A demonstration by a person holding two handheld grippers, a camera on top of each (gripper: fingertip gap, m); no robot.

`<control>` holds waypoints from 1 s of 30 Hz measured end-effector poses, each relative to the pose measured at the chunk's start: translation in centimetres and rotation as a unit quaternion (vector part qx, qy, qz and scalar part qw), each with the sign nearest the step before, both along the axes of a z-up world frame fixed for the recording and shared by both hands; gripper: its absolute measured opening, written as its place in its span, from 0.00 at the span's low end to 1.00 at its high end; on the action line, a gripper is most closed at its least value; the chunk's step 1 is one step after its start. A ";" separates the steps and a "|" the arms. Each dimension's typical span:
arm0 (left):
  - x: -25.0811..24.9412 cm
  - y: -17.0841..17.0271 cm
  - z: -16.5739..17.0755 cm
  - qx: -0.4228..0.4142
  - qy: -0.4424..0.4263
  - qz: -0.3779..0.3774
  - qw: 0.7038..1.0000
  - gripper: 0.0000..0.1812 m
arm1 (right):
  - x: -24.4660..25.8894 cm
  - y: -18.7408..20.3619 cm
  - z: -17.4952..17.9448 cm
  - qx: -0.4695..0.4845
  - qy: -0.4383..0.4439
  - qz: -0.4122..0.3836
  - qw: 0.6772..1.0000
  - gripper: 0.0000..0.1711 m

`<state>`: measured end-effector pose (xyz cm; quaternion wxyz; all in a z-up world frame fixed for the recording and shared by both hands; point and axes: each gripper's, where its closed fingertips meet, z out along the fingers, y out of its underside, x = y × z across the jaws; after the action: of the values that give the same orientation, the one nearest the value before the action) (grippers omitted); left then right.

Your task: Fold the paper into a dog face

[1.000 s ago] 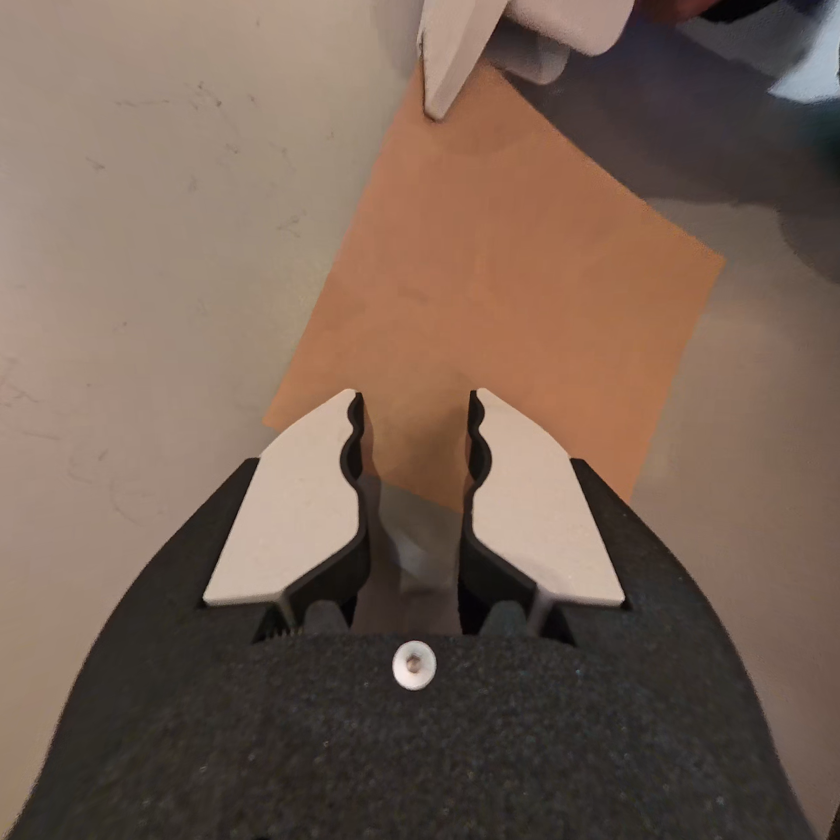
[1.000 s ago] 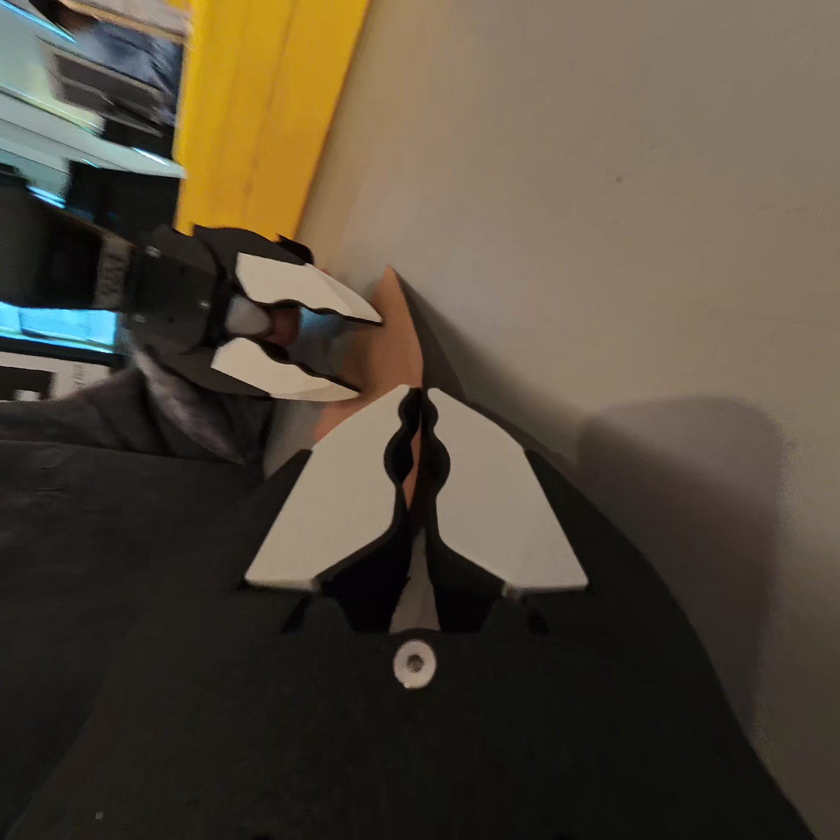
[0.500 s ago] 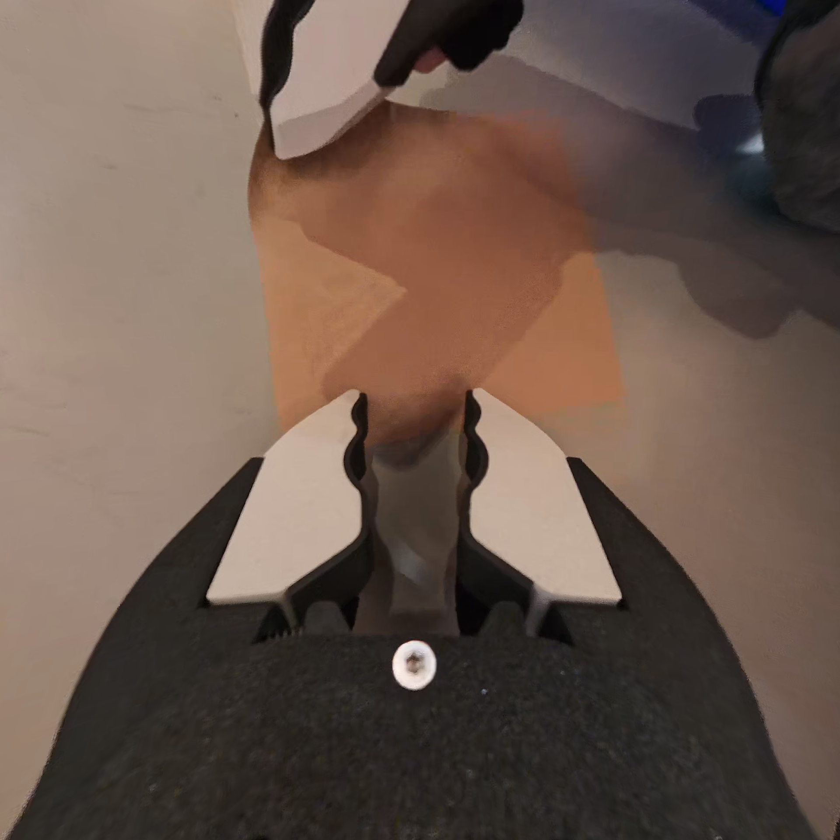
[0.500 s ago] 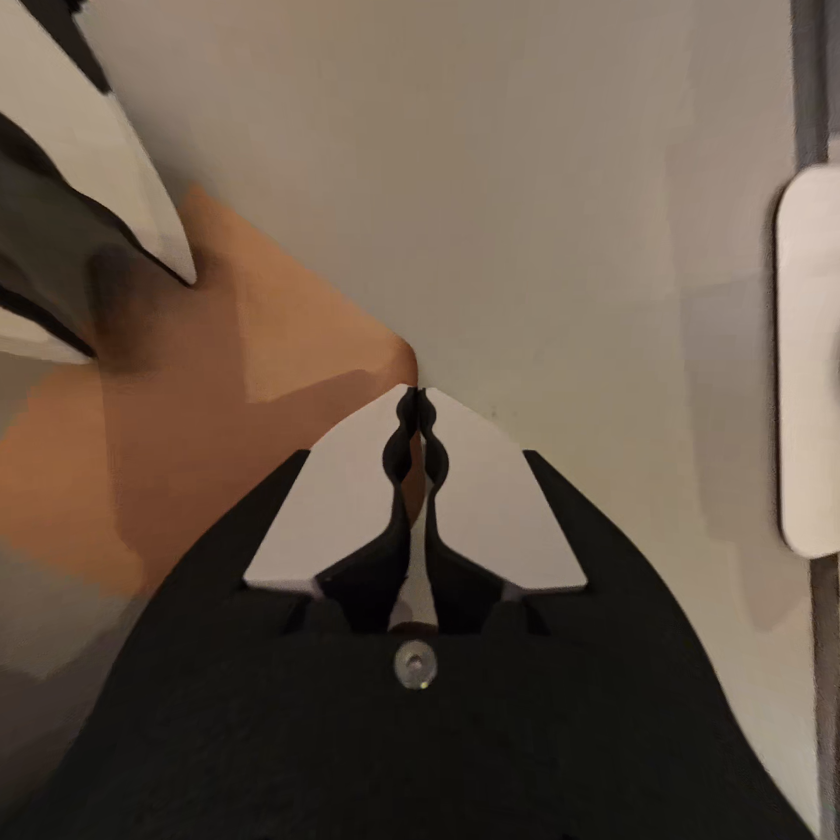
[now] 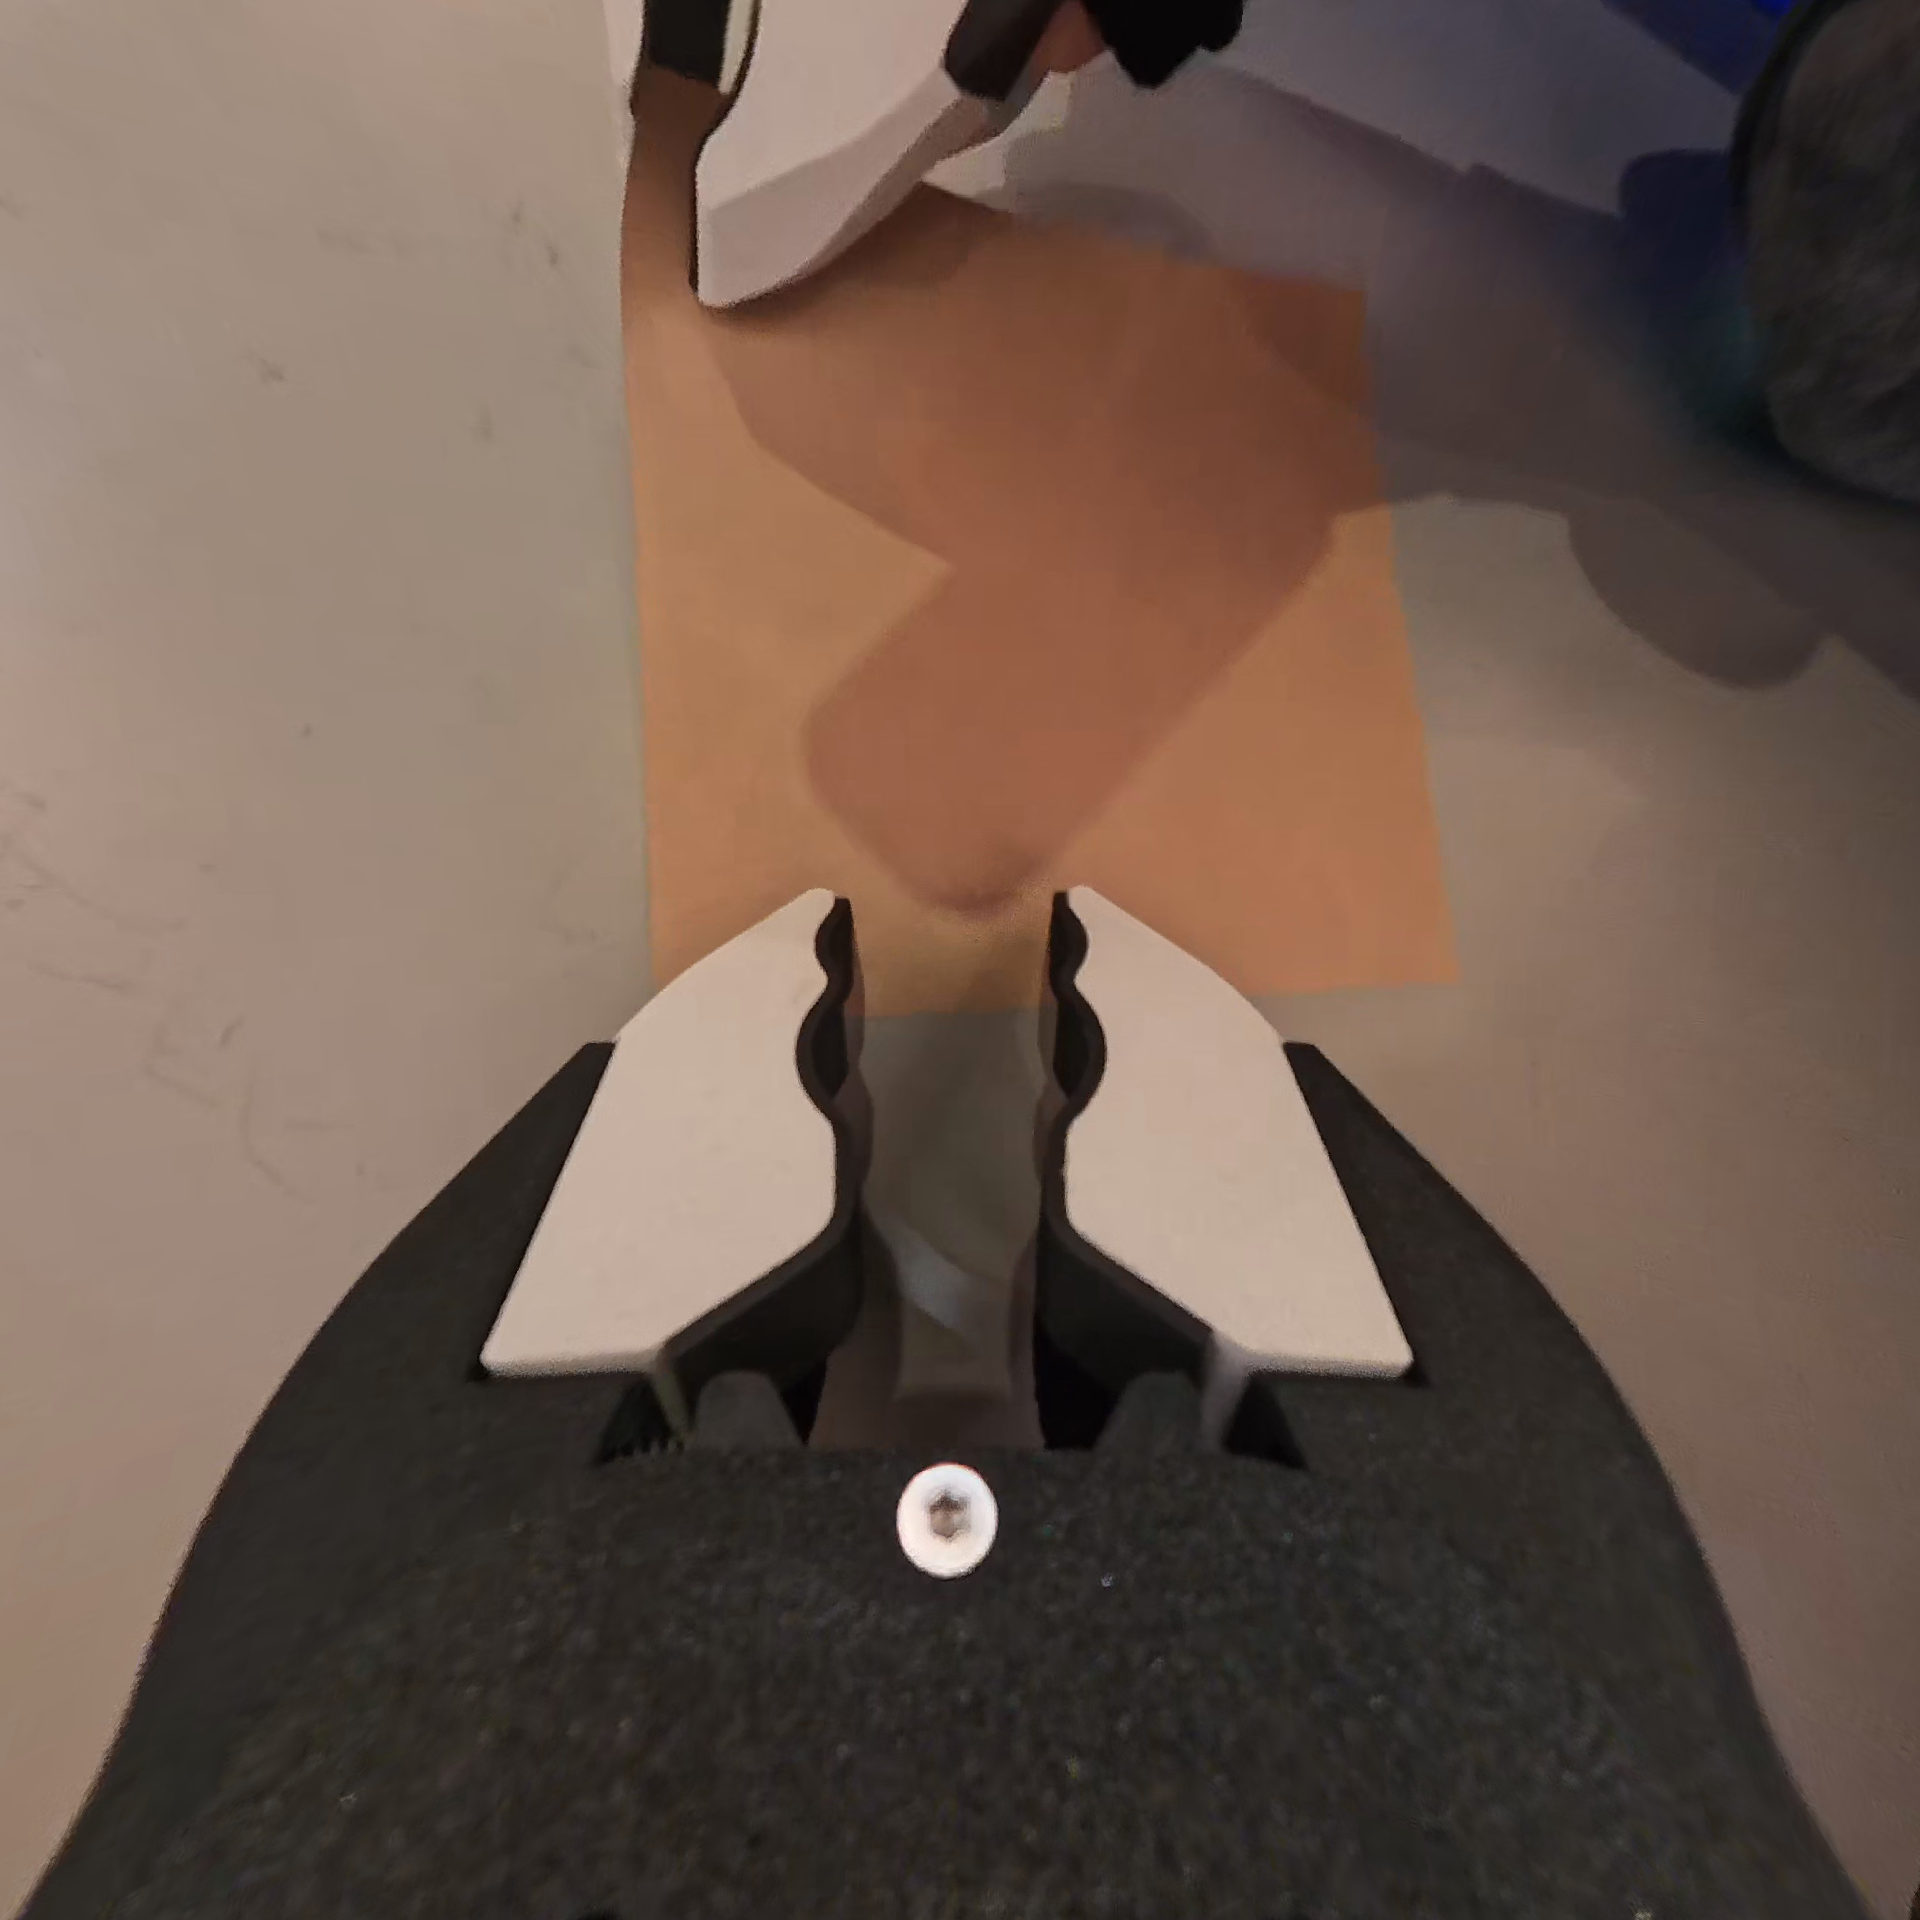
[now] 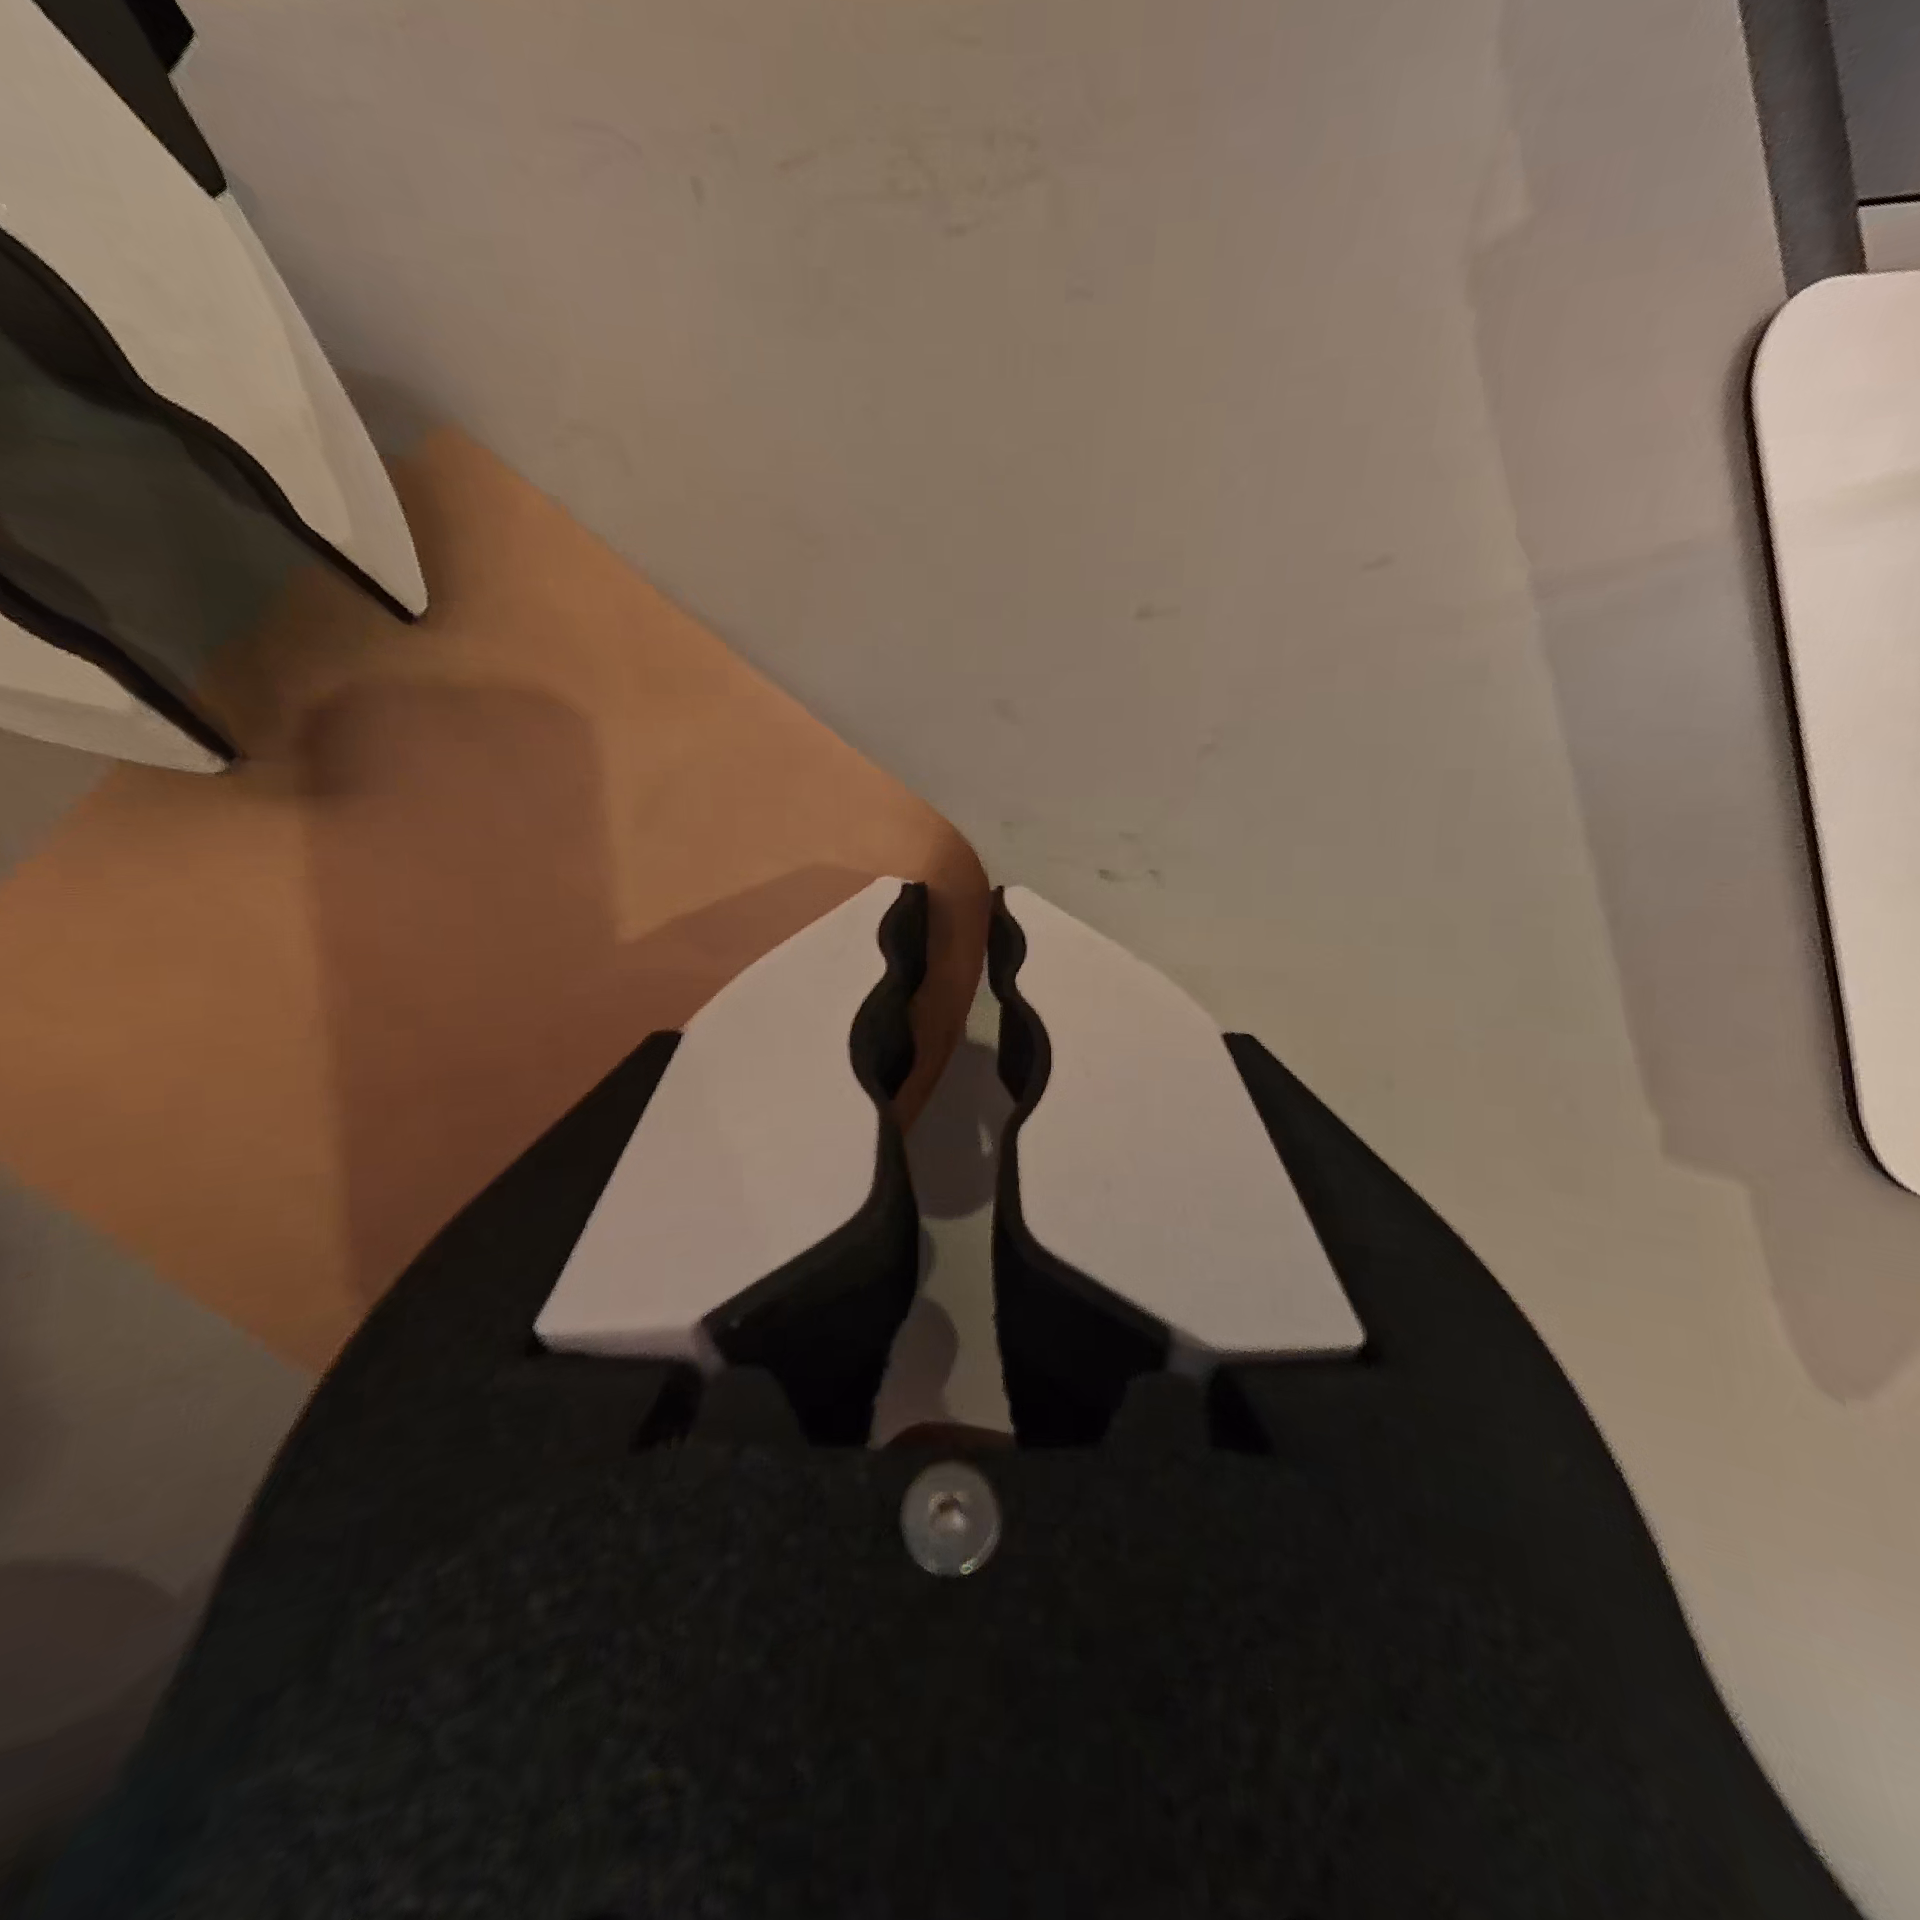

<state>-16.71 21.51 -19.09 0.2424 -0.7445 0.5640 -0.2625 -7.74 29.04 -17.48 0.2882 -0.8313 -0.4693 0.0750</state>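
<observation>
An orange-brown paper (image 5: pixel 1039 623) lies flat on the pale table, partly in shadow. My left gripper (image 5: pixel 948 914) is open and empty, with its tips over the paper's near edge. My right gripper (image 6: pixel 956 899) has its jaws a little apart. One corner of the paper (image 6: pixel 623 831) lies between them, low on the table. In the left wrist view the right gripper (image 5: pixel 810 177) is at the paper's far left corner. In the right wrist view the left gripper (image 6: pixel 312 686) is open over the paper's far side.
A white flat thing with rounded corners (image 6: pixel 1849 727) lies on the table to the right of my right gripper, with a grey strip (image 6: pixel 1797 135) behind it. A dark grey thing (image 5: pixel 1839 260) is at the far right in the left wrist view.
My right gripper swung down to the table with the paper's corner, and its jaws have parted a little. The paper turned and now lies square to my left gripper.
</observation>
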 end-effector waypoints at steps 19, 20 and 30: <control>0.0 -0.1 0.0 0.000 0.002 -0.003 1.000 0.21 | 0.6 0.6 1.1 -0.003 0.027 -0.007 1.000 0.02; 0.0 -0.1 0.0 0.000 0.003 -0.004 1.000 0.21 | 0.6 0.6 1.2 -0.002 0.028 -0.006 1.000 0.02; 0.1 -0.2 0.0 0.001 0.005 -0.006 1.000 0.22 | 0.6 0.8 1.9 0.004 0.036 -0.006 0.999 0.03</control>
<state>-16.65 21.30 -19.11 0.2390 -0.7423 0.5695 -0.2598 -7.10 29.79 -15.61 0.3086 -0.8296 -0.4541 0.1013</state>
